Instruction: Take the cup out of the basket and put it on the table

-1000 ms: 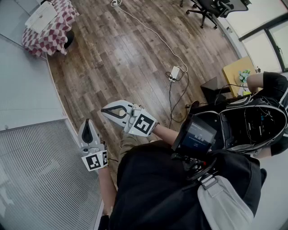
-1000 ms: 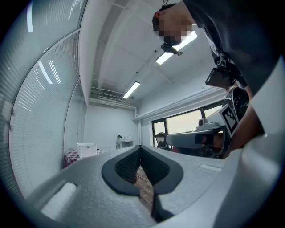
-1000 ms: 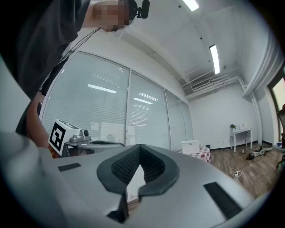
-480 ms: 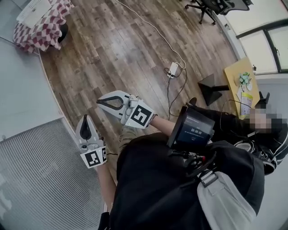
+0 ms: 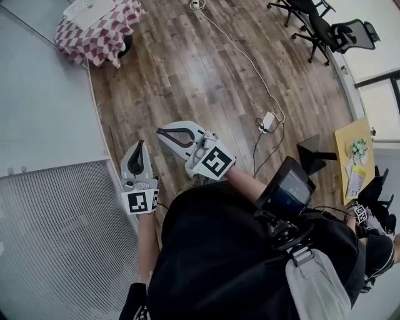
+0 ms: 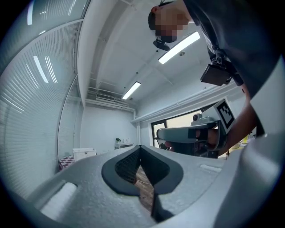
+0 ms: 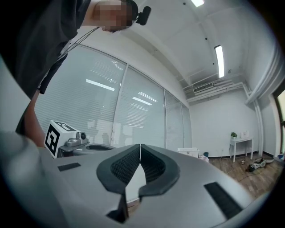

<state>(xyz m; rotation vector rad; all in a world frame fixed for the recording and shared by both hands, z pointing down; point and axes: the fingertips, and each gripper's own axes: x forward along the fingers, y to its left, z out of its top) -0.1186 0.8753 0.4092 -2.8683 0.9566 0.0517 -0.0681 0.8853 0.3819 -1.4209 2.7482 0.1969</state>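
No cup shows in any view. A white basket [image 5: 86, 7] sits on a table with a red-and-white checked cloth [image 5: 97, 39] at the far top left of the head view, well ahead of both grippers. From the left gripper view the basket [image 6: 83, 153] is small and distant. My left gripper [image 5: 140, 145] is shut and empty, its pads meeting at the tip [image 6: 140, 147]. Beside it on the right, my right gripper [image 5: 160, 131] is also shut with nothing in it [image 7: 140, 146]. Both are held level over the wooden floor.
A frosted glass wall with blinds [image 5: 56, 237] runs along the left. A white cable and power strip [image 5: 269, 120] lie on the floor to the right. Office chairs [image 5: 325, 28] and a yellow table [image 5: 356, 156] stand at the right. A small white side table [image 7: 242, 143] stands against the far wall.
The person has walked on over the wooden floor, and both grippers sit a little higher and further right in the head view. The checked table has shifted right. Both grippers stayed shut.
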